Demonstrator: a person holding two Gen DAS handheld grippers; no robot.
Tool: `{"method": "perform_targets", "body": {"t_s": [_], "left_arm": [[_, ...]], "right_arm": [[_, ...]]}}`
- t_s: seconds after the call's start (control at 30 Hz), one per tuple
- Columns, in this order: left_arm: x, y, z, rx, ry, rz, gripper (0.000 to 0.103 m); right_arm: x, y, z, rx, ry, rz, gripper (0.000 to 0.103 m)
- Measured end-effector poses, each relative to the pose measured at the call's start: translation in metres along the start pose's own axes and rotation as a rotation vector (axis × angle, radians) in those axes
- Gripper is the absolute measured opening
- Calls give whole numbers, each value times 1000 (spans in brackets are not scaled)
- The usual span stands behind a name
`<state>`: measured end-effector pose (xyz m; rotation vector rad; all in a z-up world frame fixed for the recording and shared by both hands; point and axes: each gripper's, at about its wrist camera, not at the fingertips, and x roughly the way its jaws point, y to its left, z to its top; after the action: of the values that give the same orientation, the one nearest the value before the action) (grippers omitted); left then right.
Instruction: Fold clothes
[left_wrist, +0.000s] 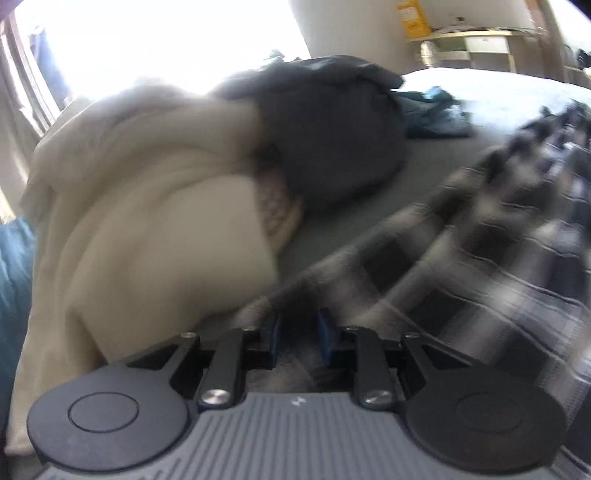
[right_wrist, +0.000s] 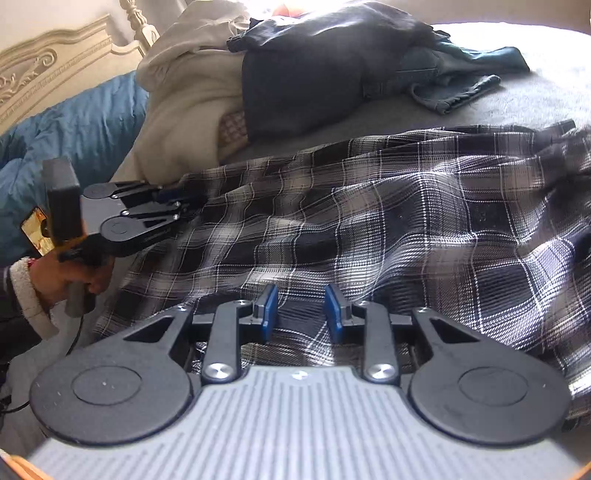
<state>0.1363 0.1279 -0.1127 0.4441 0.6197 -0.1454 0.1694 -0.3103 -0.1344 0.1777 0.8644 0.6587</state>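
A black, grey and white plaid shirt (right_wrist: 388, 221) lies spread and rumpled across the grey bed; it shows blurred in the left wrist view (left_wrist: 480, 240). My right gripper (right_wrist: 300, 314) is open just above the shirt's near edge, blue pads apart with plaid cloth below the gap. My left gripper (left_wrist: 298, 334) sits at the shirt's left edge with its pads a little apart over cloth; whether they pinch it is unclear. The left gripper also shows in the right wrist view (right_wrist: 184, 206), its tips at the shirt's edge.
A pile of clothes lies at the back: a cream garment (right_wrist: 184, 92), a dark navy one (right_wrist: 314, 74) and a teal one (right_wrist: 461, 81). A blue duvet (right_wrist: 74, 129) and carved headboard (right_wrist: 55, 62) are on the left. A desk (left_wrist: 472, 40) stands beyond the bed.
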Motion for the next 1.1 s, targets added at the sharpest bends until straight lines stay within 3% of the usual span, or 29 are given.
{"method": "perform_targets", "body": {"t_s": [0.07, 0.2, 0.37, 0.47, 0.57, 0.73, 0.87, 0.93, 1.1], "left_arm": [[-3, 5, 3, -28, -7, -9, 23], [-4, -2, 9, 11, -24, 0, 24], [-2, -13, 6, 53, -26, 9, 24], [3, -14, 7, 29, -15, 26, 24], [9, -13, 11, -6, -6, 33, 28], [17, -6, 14, -69, 1, 33, 32], [13, -4, 17, -85, -10, 32, 33], [3, -2, 16, -79, -28, 30, 35], [-42, 4, 12, -115, -89, -27, 48]], "right_arm": [[1, -4, -1, 13, 1, 14, 27], [-2, -6, 0, 15, 9, 33, 27], [-17, 5, 18, -58, -92, -11, 27], [-3, 9, 24, -129, -51, -117, 27], [15, 7, 10, -186, 107, -198, 26], [-2, 5, 2, -161, 153, -191, 26], [-8, 15, 10, -194, 137, -194, 26], [-12, 20, 17, -203, 84, -169, 26], [0, 30, 15, -217, 87, -120, 26]]}}
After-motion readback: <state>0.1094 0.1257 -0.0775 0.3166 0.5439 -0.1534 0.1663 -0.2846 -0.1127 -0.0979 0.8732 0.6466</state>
